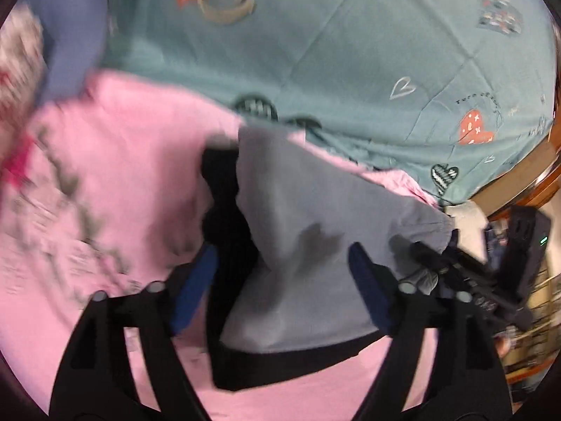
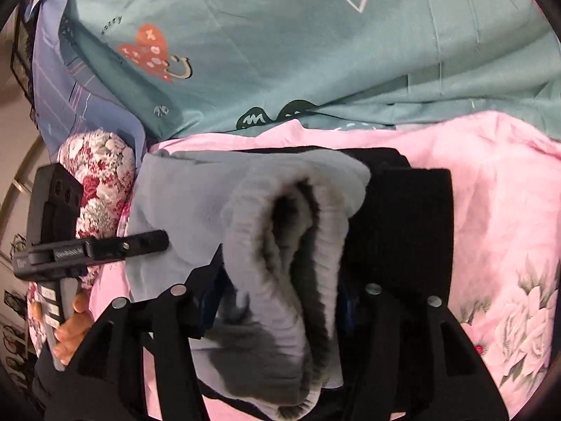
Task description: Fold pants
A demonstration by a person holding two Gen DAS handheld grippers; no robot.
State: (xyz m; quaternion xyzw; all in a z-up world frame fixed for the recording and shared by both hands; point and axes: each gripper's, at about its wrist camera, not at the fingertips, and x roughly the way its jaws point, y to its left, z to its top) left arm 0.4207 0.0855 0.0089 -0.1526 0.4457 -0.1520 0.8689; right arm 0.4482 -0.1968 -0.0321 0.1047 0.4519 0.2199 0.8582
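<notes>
Left wrist view, L to R: blurred floral pillow (image 1: 15, 66) at far left edge, then pink floral sheet (image 1: 115, 161) w/ the grey pants (image 1: 315, 245) lying on it, over a black garment (image 1: 224, 203) that shows at their left & bottom edges. Left gripper (image 1: 282, 273) hangs over the pants, blue-padded fingers (image 1: 368, 277) spread wide, nothing pinched. Teal heart-print duvet (image 1: 350, 52) beyond. Right gripper (image 1: 431, 256) comes in from the right at the pants' waist edge.

Right wrist view, L to R: left gripper (image 2: 154, 242) pokes in from left, tips over the grey fabric; whether it touches, can't tell. Right gripper (image 2: 280, 280) straddles the bunched elastic waistband of the pants (image 2: 291, 245); fabric fills the gap, but can't tell if it's clamped. Black garment (image 2: 403, 228) just right of it, pink sheet (image 2: 491, 193) past that.
</notes>
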